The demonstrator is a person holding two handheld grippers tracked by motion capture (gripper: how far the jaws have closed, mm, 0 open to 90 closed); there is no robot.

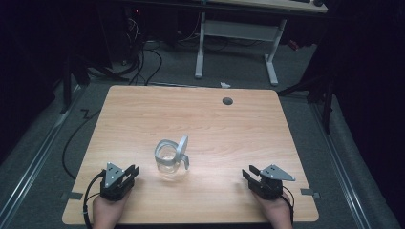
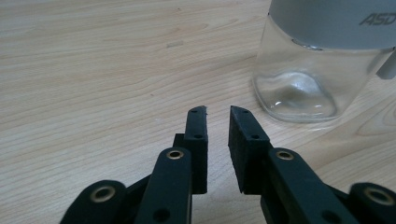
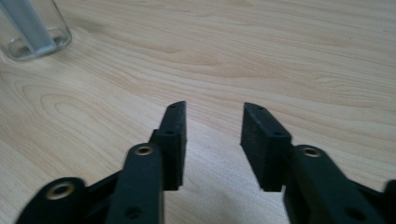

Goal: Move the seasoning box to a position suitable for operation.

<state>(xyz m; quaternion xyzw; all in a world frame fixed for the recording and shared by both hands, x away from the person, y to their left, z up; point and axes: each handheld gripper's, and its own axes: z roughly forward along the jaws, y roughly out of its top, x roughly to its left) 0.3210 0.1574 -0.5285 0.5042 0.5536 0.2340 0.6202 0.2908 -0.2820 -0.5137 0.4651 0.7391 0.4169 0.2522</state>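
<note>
So the clear glass jar with a grey flip-top lid point(image 1: 171, 157) sits mid-front on the light wooden worktop point(image 1: 215, 119), lid swung up. Left gripper point(image 1: 130, 172) has a narrow gap, right gripper point(image 1: 249, 172) is spread wider, both holding nothing, resting either side.

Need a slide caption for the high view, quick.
Glass jar with flipped-open lid on wooden table, flanked by two open, empty claws.
</note>
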